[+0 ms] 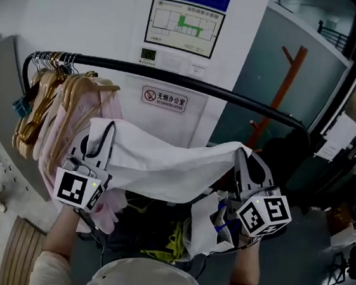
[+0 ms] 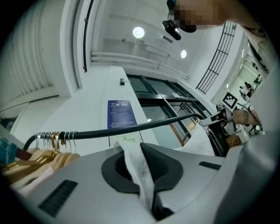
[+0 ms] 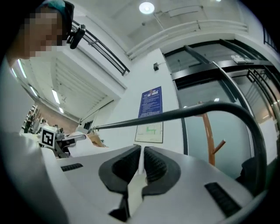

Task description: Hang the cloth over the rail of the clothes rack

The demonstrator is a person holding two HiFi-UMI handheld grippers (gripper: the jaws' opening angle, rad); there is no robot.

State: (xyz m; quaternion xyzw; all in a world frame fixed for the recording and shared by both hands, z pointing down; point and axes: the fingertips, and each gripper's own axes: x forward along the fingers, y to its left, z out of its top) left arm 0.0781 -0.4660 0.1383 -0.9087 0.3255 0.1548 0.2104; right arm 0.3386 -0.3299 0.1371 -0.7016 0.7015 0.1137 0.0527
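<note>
A white cloth (image 1: 163,162) hangs stretched between my two grippers, just below and in front of the black rail (image 1: 191,86) of the clothes rack. My left gripper (image 1: 102,138) is shut on the cloth's left corner (image 2: 139,168). My right gripper (image 1: 243,162) is shut on its right corner (image 3: 139,181). In both gripper views the jaws tilt upward, with the rail (image 2: 131,127) (image 3: 175,114) crossing above and beyond the jaws. A loose part of the cloth droops under the right gripper.
Several wooden hangers (image 1: 48,101) with pinkish clothes crowd the rail's left end. A wall with posters (image 1: 184,27) stands behind the rack. An orange coat stand (image 1: 279,96) rises at the back right. A basket of mixed laundry (image 1: 155,232) sits below the cloth.
</note>
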